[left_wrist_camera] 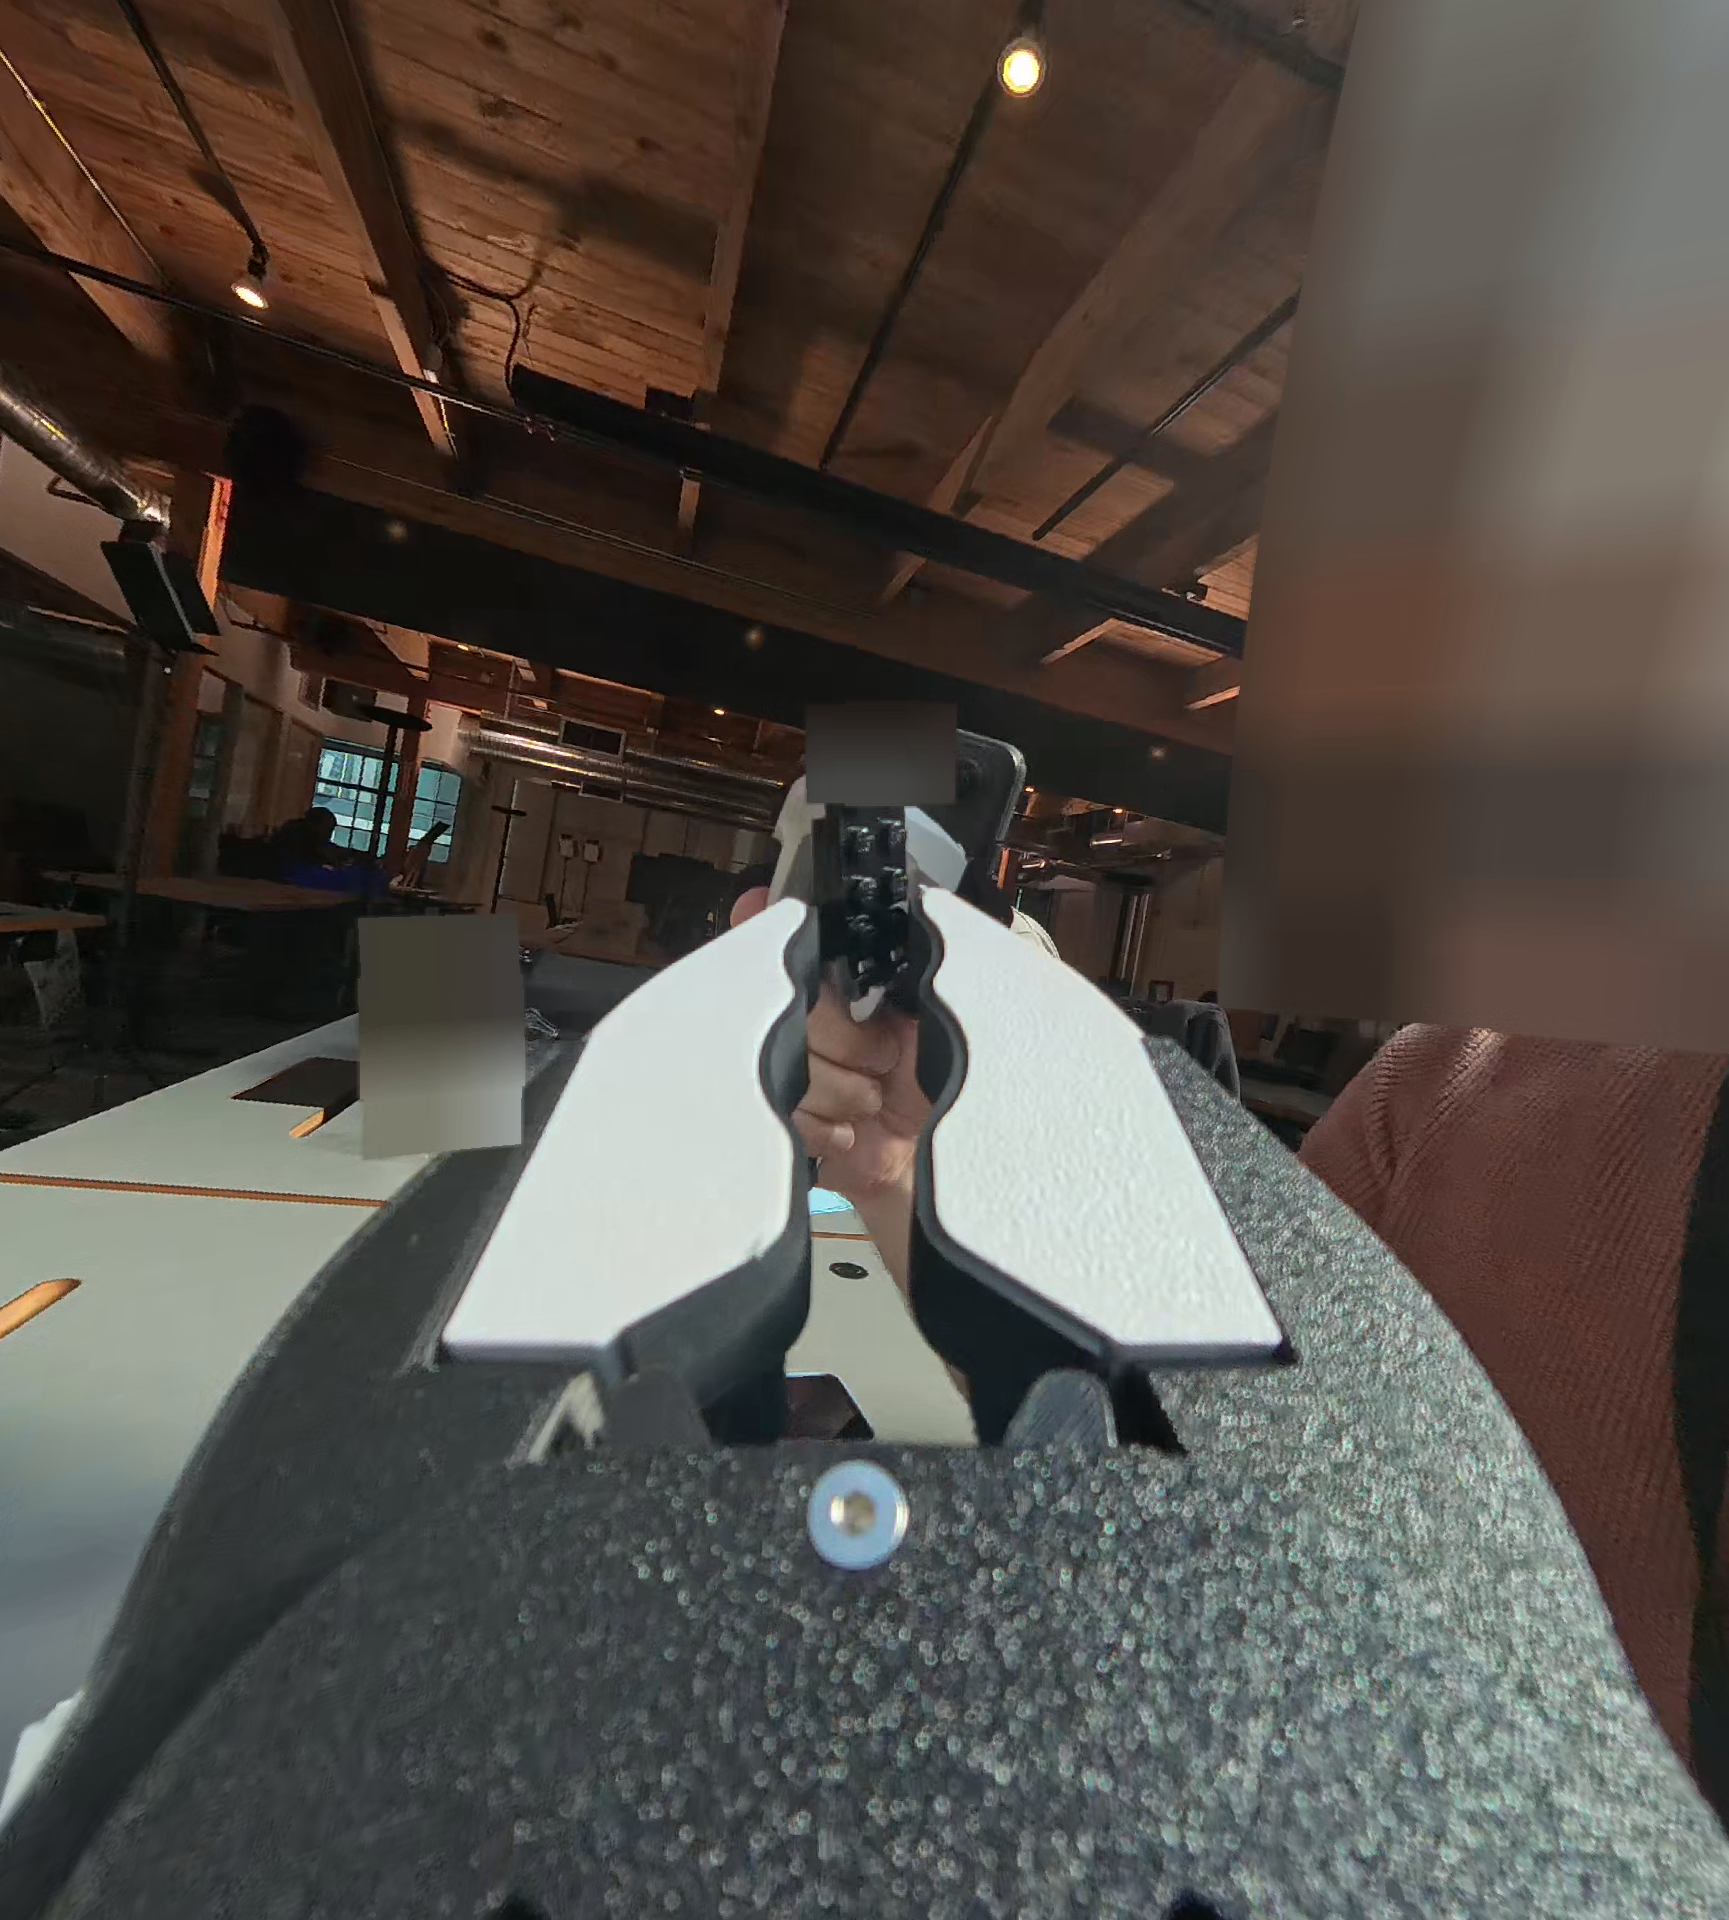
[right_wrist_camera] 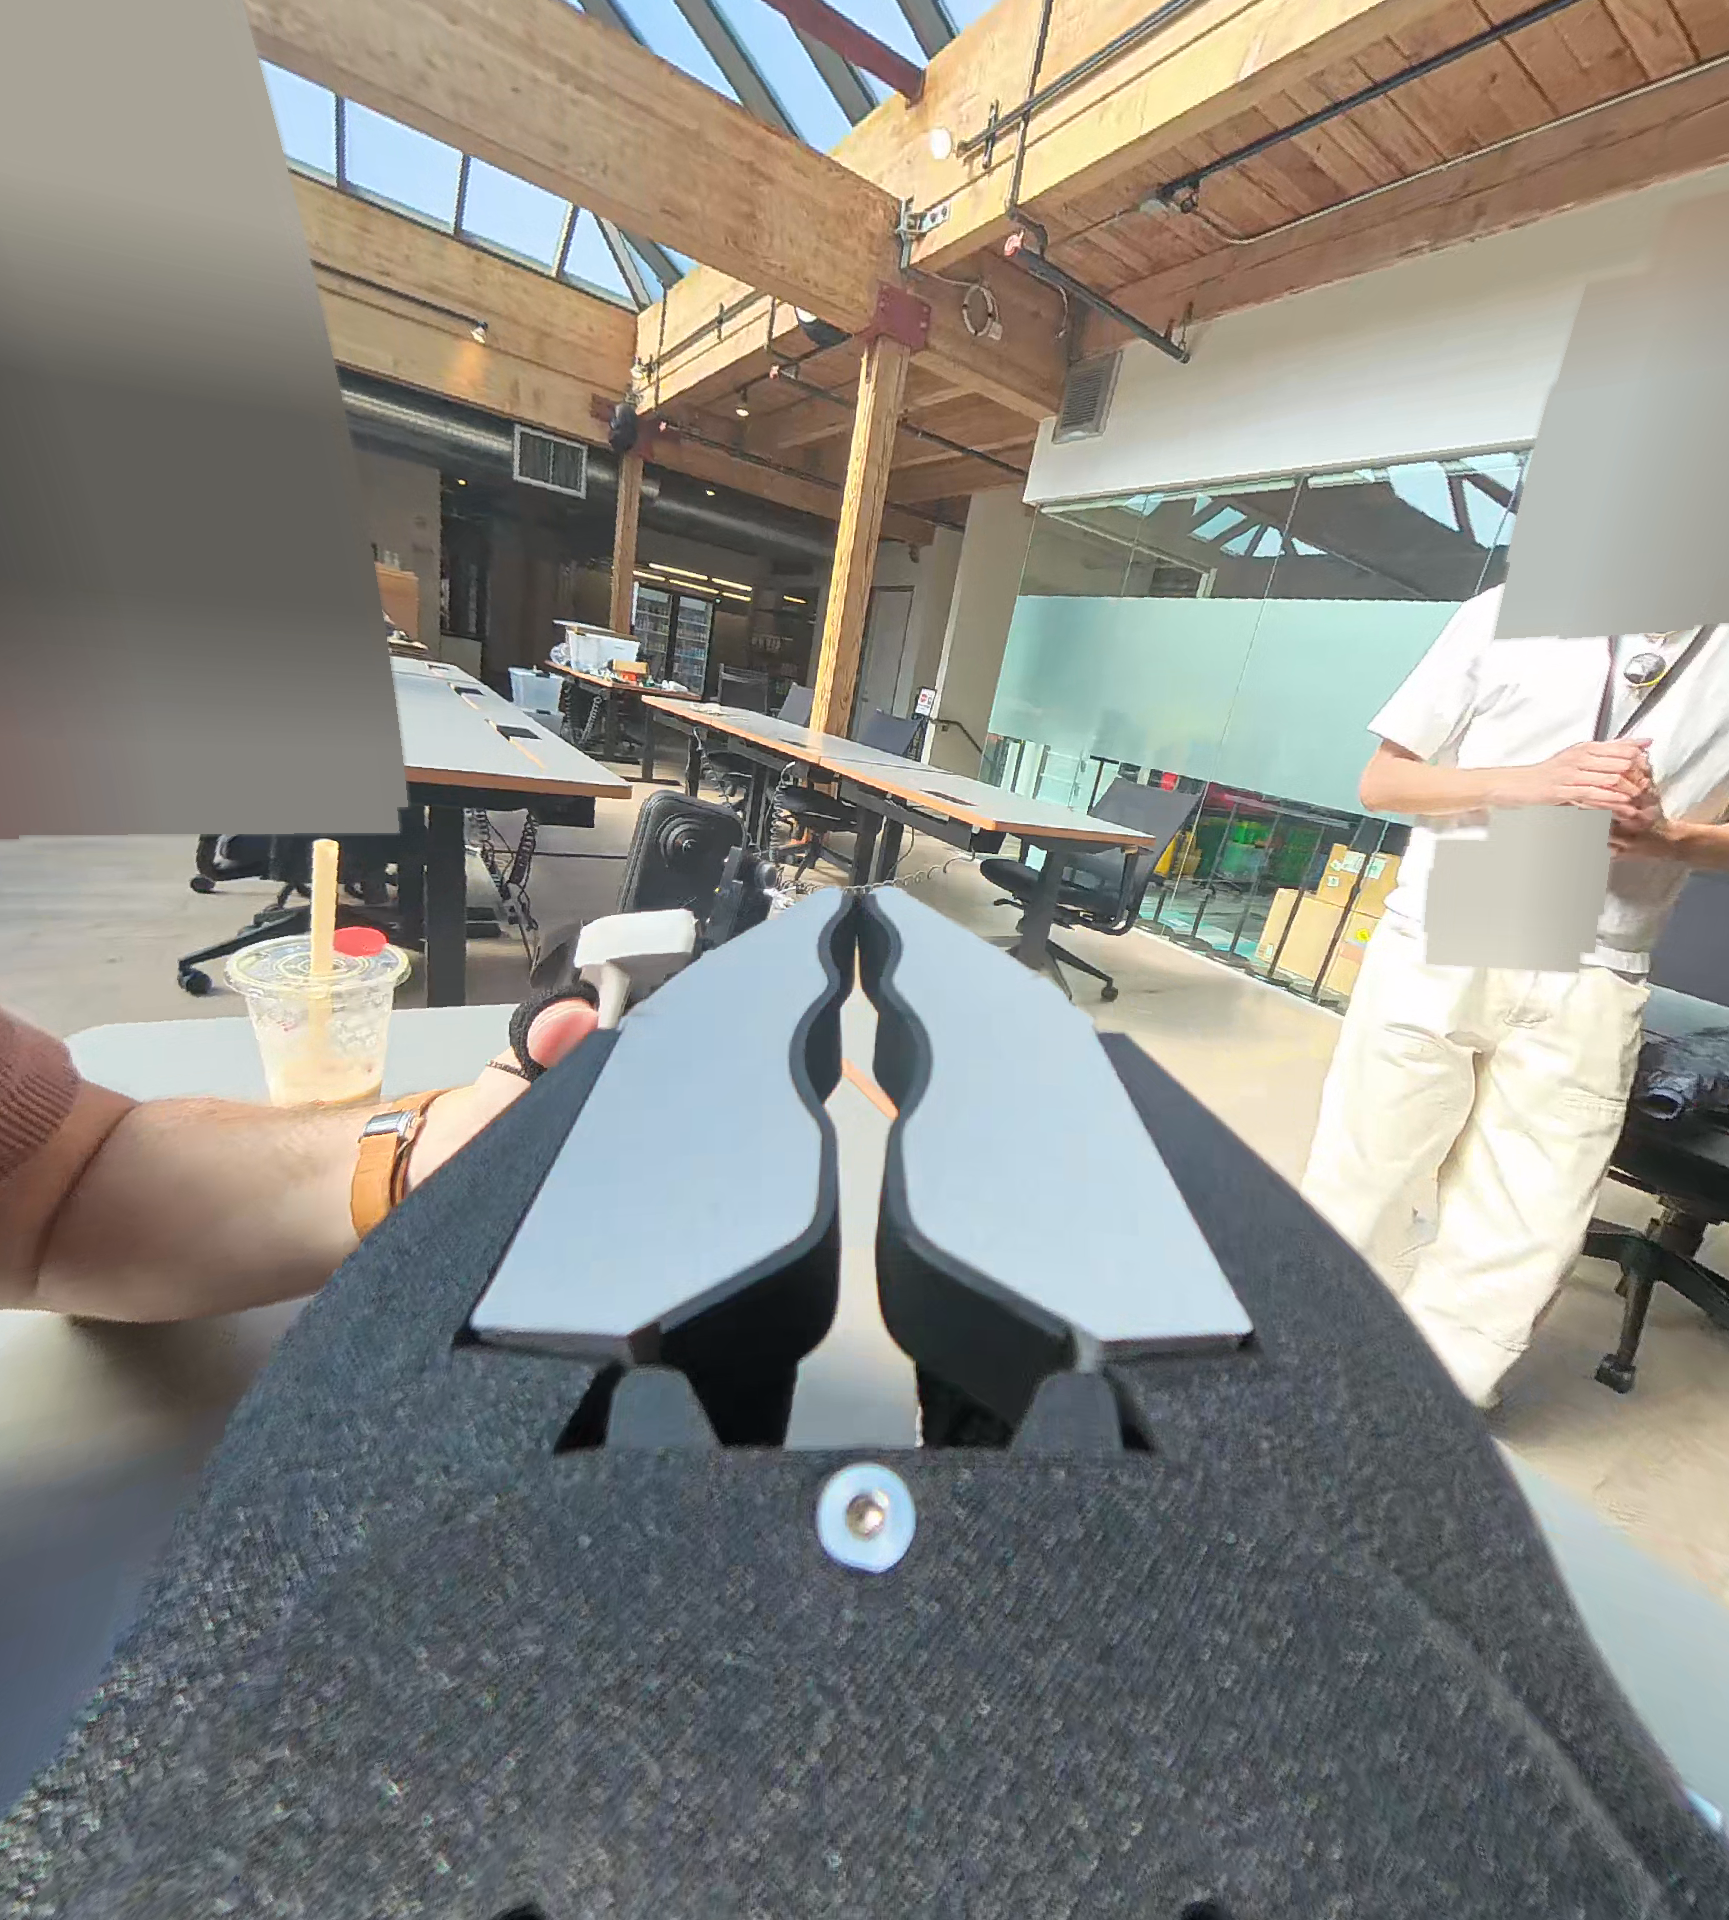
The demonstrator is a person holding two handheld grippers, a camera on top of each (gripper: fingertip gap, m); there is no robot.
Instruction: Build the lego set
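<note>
In the left wrist view my left gripper (left_wrist_camera: pixel 862 914) is raised in the air and shut on a black studded lego piece (left_wrist_camera: pixel 865 883). The piece stands upright between the two fingertips, and a small white bit shows at its lower end. The right gripper's body and camera (left_wrist_camera: pixel 990 774) show just behind the piece, with the hand (left_wrist_camera: pixel 860 1101) that holds it below. In the right wrist view my right gripper (right_wrist_camera: pixel 855 909) is shut, its fingertips touching each other. The left gripper (right_wrist_camera: pixel 631 940) shows to its left, held by a gloved hand.
A plastic cup with a straw (right_wrist_camera: pixel 320 1008) stands on the white table (right_wrist_camera: pixel 164 1049) at the left. A forearm with a watch (right_wrist_camera: pixel 216 1174) lies over the table. A person in white clothes (right_wrist_camera: pixel 1525 935) stands at the right. Desks and office chairs (right_wrist_camera: pixel 1078 883) fill the room behind. The tips of one gripper are about 6 cm away from the tips of the other.
</note>
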